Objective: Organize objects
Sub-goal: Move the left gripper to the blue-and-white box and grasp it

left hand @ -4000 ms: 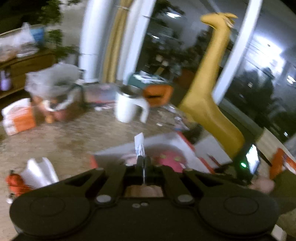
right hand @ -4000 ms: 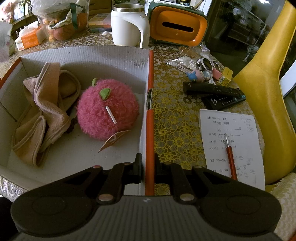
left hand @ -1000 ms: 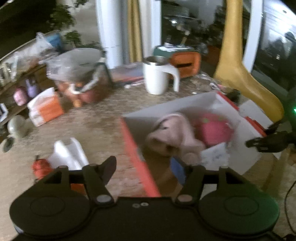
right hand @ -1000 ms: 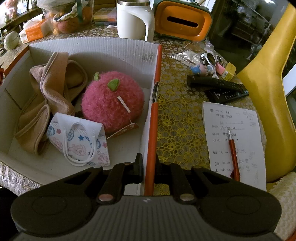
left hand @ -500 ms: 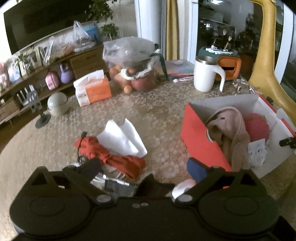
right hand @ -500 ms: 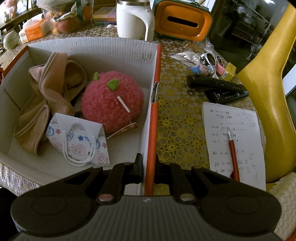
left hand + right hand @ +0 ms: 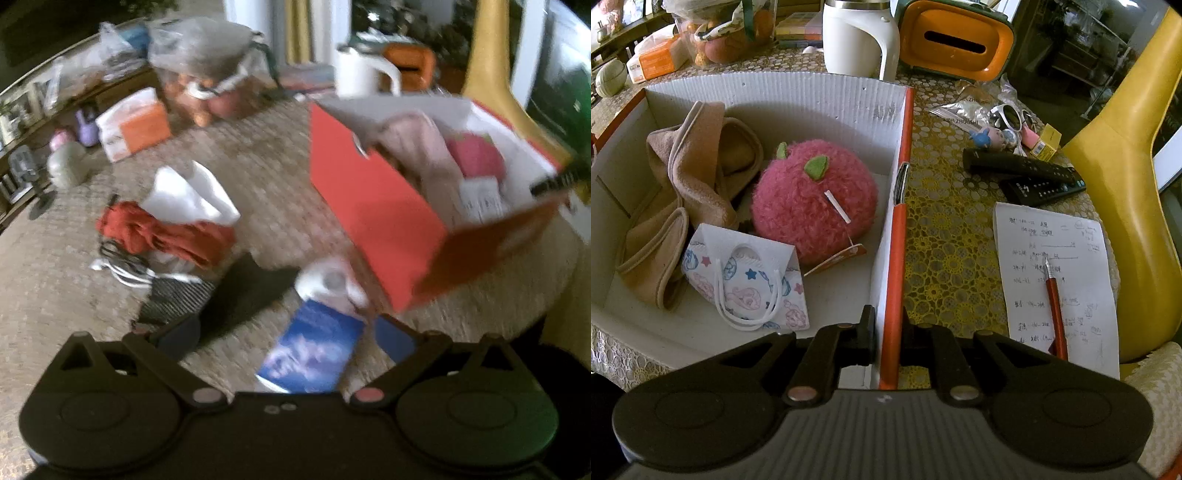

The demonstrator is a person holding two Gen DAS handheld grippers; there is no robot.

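The left hand-held gripper (image 7: 295, 336) has swung down, released, over a blue-labelled bottle (image 7: 314, 350) that was out of sight a second ago. The right hand-held gripper (image 7: 886, 332) stays clenched on the box (image 7: 894, 258) wall. A foil packet (image 7: 964, 114) ahead reads "ZHOUSHI".

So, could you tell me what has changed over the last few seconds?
The left gripper dropped a patterned face mask into the box, opened wide and swung down toward a blue packet. The right gripper stays clamped on the box wall.

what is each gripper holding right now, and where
Right gripper: box, by its right wall. Left gripper: nothing, open above the blue-labelled bottle.
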